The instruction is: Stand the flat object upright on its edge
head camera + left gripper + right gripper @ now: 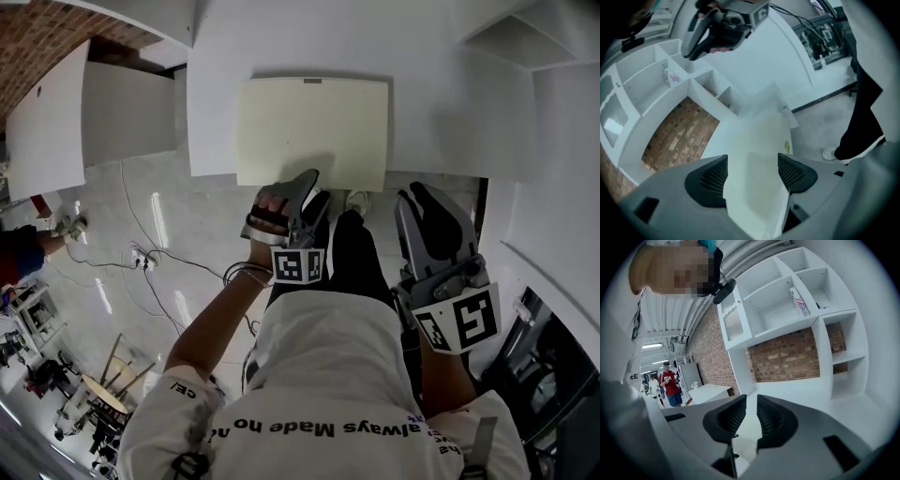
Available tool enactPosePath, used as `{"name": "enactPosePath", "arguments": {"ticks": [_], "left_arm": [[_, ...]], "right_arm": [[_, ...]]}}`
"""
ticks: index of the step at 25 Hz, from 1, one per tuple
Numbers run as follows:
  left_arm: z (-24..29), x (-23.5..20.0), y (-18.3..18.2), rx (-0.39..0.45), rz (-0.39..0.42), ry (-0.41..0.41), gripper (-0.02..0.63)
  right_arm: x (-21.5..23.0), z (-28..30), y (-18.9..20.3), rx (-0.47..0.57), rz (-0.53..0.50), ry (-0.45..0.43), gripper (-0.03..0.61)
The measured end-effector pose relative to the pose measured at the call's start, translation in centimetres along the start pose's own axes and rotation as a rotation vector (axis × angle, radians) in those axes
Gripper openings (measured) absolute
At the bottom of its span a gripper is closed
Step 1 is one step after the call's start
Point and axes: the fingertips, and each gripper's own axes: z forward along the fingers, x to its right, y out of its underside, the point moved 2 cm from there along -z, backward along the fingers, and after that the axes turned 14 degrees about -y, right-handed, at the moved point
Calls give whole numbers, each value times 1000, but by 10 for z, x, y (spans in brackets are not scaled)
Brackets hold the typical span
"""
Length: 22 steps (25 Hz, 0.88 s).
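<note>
A pale cream flat board [309, 127] lies flat on the white table [450, 112], with its near edge slightly over the table's front. My left gripper [305, 190] reaches that near edge from below. In the left gripper view the board [759, 140] runs away between the jaws of the left gripper [752, 172]. They stand wide apart, and the pads [712, 180] do not press on it. My right gripper [427, 202] hangs to the right, off the table over the floor. Its jaws [751, 416] are nearly together with nothing between them.
A white shelf unit [787, 301] with open cubbies stands against a brick wall [797, 357]. A second white table [47, 122] is at the left. Cables [141, 258] trail over the glossy floor. A person in red [670, 385] stands far off.
</note>
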Motion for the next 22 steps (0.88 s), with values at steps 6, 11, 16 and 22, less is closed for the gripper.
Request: {"name": "enactPosePath", "arguments": {"ticks": [6,11,16,22], "left_arm": [[11,41,4,36,268,-84,331],[21,63,20,-23,358,-110,347],[41,56,34,-76,400,-205,350],[44,55,34,-71,339,-220,347]], "right_arm": [[11,1,26,-7,40,-5,57],[15,2,47,-19,75,-17,57],[15,4,64,-39,99,-29,57],[16,-1,71,-43,106,-29,57]]}}
